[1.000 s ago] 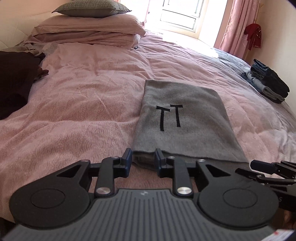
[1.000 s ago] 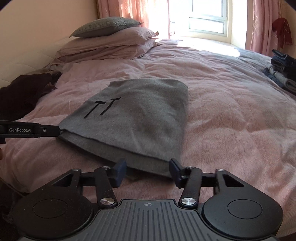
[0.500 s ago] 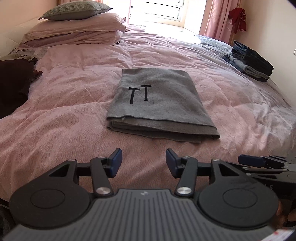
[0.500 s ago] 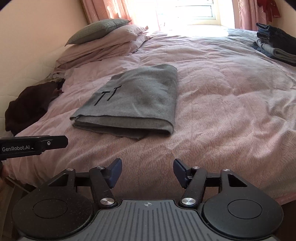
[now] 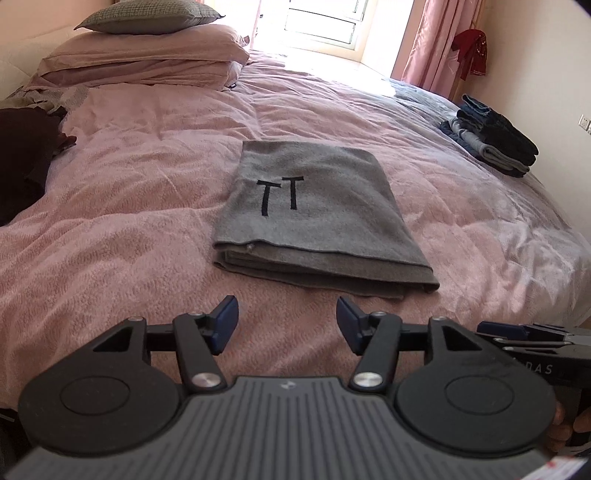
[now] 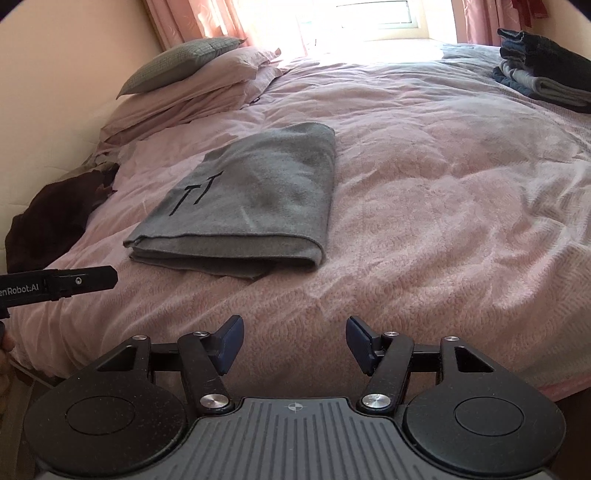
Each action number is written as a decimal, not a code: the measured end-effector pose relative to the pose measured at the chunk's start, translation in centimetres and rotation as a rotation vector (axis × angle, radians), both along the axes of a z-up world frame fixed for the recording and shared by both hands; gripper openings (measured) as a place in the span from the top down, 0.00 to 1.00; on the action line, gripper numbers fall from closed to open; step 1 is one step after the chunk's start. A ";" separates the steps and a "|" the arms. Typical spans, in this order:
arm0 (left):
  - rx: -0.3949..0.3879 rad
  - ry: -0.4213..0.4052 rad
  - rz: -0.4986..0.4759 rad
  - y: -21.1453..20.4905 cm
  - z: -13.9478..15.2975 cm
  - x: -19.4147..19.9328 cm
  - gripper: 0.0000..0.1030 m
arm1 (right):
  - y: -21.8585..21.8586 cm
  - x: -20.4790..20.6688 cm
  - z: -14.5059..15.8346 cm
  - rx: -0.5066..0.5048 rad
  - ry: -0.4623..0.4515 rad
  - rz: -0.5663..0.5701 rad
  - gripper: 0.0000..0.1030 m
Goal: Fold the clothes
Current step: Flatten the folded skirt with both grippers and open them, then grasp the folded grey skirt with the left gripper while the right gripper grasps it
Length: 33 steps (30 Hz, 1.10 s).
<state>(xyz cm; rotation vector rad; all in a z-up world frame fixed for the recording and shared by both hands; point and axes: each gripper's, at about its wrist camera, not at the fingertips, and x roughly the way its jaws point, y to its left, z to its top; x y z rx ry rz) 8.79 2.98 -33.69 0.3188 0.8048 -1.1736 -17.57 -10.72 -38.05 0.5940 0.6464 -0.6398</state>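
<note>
A grey garment (image 5: 317,218) with two black T marks lies folded into a flat rectangle on the pink bedspread (image 5: 129,221). In the right wrist view the same folded grey garment (image 6: 251,206) sits left of centre. My left gripper (image 5: 287,321) hovers open over the bedspread just short of the garment's near edge, holding nothing. My right gripper (image 6: 294,341) is open too, back near the bed's front edge, empty. The left tool's side (image 6: 59,284) shows at the left of the right wrist view.
A stack of folded dark and grey clothes (image 5: 495,147) rests at the bed's far right. A dark brown garment (image 5: 26,162) lies crumpled at the left edge. Pillows (image 5: 147,55) are piled at the head, before a bright window (image 5: 325,26) with pink curtains.
Both grippers have pulled back from the garment's near edge and opened wider. The folded garment now lies free on the bed, farther from both sets of fingers.
</note>
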 end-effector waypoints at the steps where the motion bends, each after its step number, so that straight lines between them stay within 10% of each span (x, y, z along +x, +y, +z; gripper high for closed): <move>1: -0.009 0.007 0.005 -0.2 0.1 0.8 0.47 | -0.6 -0.1 0.2 0.002 -0.017 -0.006 0.43; 7: -0.085 0.063 0.018 -2.8 0.6 6.8 0.47 | -6.0 -0.6 0.8 0.070 -0.197 -0.076 0.43; 21: -0.074 0.582 -0.028 -13.0 -7.9 17.1 0.47 | -17.8 3.4 -5.9 0.477 -0.412 -0.115 0.43; 33: -0.072 0.681 -0.083 -17.2 -11.2 18.3 0.62 | -21.9 4.9 -9.8 0.580 -0.562 -0.028 0.64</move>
